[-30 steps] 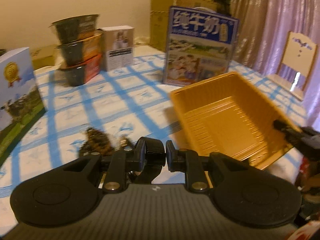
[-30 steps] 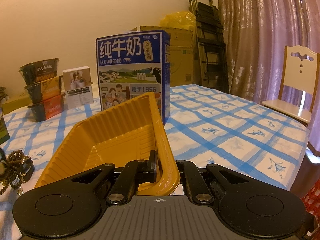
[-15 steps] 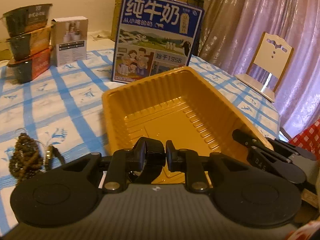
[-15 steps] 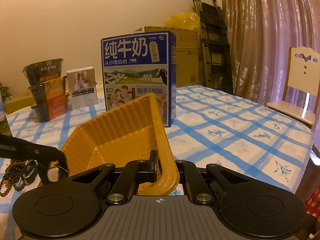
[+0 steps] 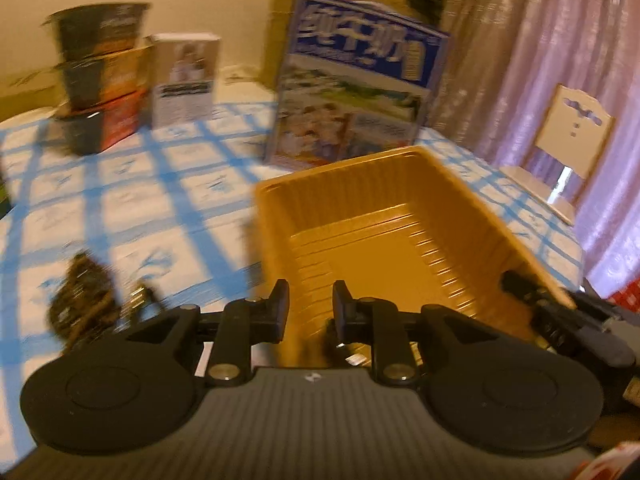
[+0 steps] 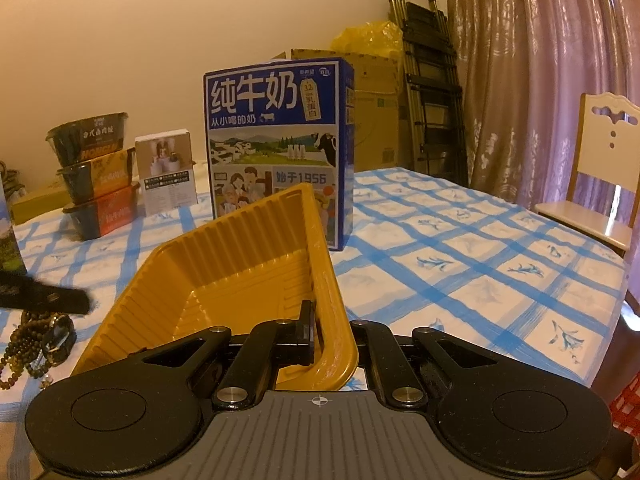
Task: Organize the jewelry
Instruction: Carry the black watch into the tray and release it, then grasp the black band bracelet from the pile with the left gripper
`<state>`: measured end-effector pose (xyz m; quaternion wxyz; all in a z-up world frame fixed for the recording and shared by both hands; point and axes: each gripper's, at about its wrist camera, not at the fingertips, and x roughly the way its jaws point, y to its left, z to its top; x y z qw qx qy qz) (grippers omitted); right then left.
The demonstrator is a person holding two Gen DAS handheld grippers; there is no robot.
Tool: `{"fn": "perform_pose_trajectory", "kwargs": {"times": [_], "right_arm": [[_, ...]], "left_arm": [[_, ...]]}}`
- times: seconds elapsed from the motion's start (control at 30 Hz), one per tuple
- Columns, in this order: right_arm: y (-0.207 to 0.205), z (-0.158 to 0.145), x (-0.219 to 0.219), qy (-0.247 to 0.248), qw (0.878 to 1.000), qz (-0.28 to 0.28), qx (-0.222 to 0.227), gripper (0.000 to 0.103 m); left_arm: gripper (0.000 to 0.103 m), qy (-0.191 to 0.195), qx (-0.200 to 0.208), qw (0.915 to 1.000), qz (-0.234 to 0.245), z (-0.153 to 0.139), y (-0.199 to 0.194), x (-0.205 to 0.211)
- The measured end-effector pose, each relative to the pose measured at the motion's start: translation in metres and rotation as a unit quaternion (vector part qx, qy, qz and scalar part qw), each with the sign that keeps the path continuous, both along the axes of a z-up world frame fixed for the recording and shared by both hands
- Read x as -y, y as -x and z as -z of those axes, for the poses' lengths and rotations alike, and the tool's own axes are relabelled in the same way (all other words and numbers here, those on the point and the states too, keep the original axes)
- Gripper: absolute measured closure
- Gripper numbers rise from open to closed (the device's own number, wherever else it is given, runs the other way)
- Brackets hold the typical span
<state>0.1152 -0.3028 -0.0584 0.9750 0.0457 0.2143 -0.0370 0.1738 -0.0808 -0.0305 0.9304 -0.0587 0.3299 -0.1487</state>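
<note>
Right gripper point(image 6: 320, 332): fingers closed tight on the near right rim of the yellow plastic tray point(image 6: 240, 264), one finger inside the wall, the other outside. The tray is tilted, its near right corner lifted.

Left gripper point(image 5: 310, 306): fingers apart and opening, over the tray's near edge. Below the gap sits something dark and blurred; I cannot tell what it is, and the pads press on nothing. This view is motion-blurred. In the right wrist view one left finger point(image 6: 60, 300) reaches in from the left edge, above the jewelry.

Jewelry: brown bead bracelets point(image 6: 28, 344) with a dark watch-like piece lie piled on the desk point(image 6: 460, 264), on the blue-checked cloth, just left of the tray and outside it.

Further back: blue milk carton box point(image 6: 278, 152) upright behind the tray; small white box point(image 6: 166, 172) and three stacked noodle bowls point(image 6: 94, 176) to its left. Wooden chair point(image 6: 604, 184) at right, folded ladder point(image 6: 428, 88) by the curtain.
</note>
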Motion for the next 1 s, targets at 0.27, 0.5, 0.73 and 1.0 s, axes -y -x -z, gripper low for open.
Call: {"fn": "perform_pose_trajectory", "kwargs": {"times": [0.27,0.5,0.73,1.0], "right_arm": [[-0.001,0.002,0.002,-0.003,1.0,0.002,-0.003,0.097],[0.0,0.003,0.003,-0.003,1.0,0.004,-0.005,0.097],[0.0,0.003,0.002,-0.004,1.0,0.004,-0.005,0.097],[0.001,0.005,0.004,-0.006,1.0,0.005,-0.007,0.096]], "left_arm": [[0.078,-0.037,-0.029,0.9971,-0.06,0.023,0.029,-0.052],[0.078,-0.051,-0.048,0.9954,-0.066,0.04,0.043,-0.062],[0.078,-0.065,-0.049,0.9951,-0.056,0.047,0.041,-0.05],[0.079,-0.054,-0.065,0.9954,-0.045,0.055,0.032,-0.044]]}}
